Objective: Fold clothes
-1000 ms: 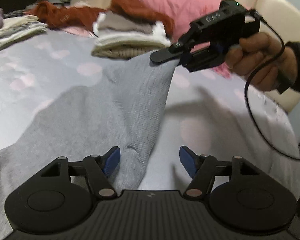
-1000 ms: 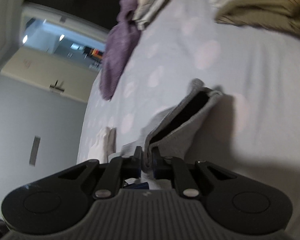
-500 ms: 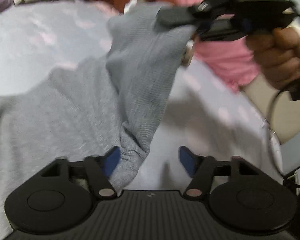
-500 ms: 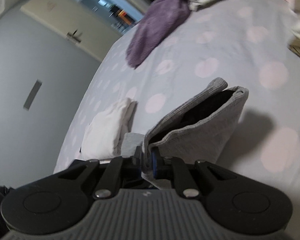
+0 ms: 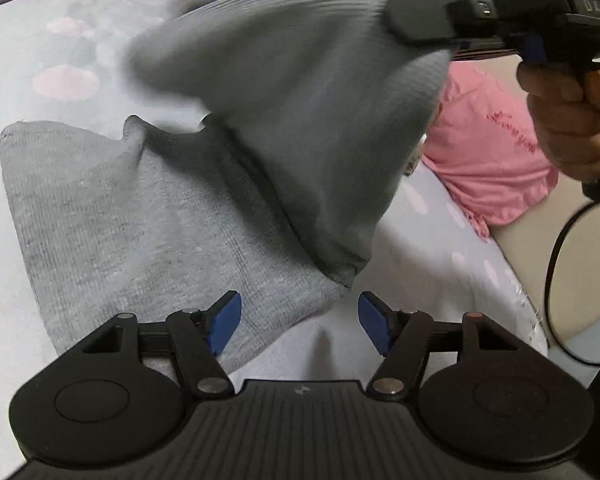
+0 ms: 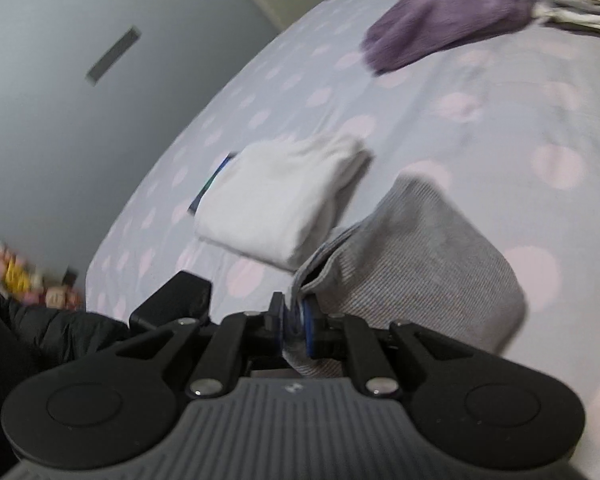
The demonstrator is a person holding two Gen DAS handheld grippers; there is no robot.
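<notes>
One corner of the grey garment [image 5: 320, 120] is pinched in my right claw [image 6: 296, 324] and raised over the part spread on the bed [image 5: 80, 40]; my left claw [image 5: 300, 320] gapes idle at the near hem. Risk: the thin pinch slipping, dropping the fold crooked.
</notes>
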